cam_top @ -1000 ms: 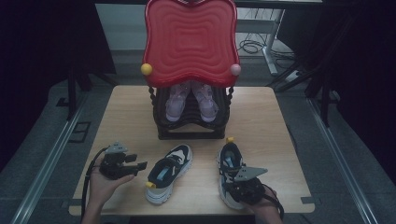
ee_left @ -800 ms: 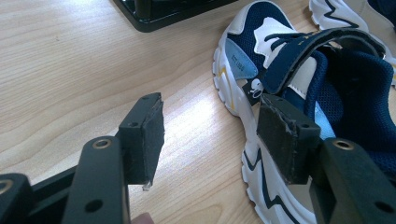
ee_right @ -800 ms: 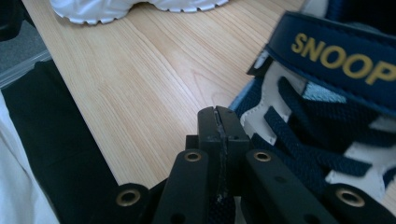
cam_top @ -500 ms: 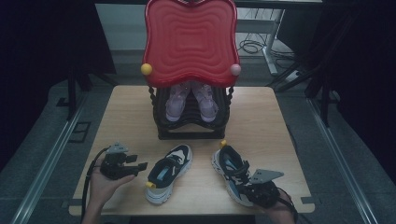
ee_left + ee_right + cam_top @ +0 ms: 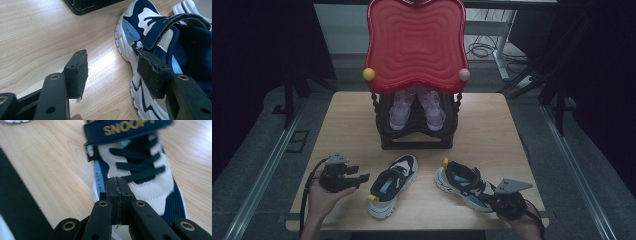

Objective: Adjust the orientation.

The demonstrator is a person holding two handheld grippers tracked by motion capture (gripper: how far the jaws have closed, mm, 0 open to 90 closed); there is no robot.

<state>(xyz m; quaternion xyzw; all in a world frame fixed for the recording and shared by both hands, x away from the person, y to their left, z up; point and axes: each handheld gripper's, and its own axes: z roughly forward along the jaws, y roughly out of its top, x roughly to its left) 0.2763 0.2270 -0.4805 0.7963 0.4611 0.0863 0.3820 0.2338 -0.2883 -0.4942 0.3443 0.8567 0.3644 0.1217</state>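
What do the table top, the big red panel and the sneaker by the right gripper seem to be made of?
Table top: pale wood, matt, visible grain.
Red panel: probably moulded plastic, glossy, rippled ridges.
Sneaker: navy mesh fabric with cream, likely synthetic leather, stitched panels, woven laces.

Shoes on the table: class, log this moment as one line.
left gripper: open, beside left shoe | right gripper: shut, at right shoe | pink shoes: on rack
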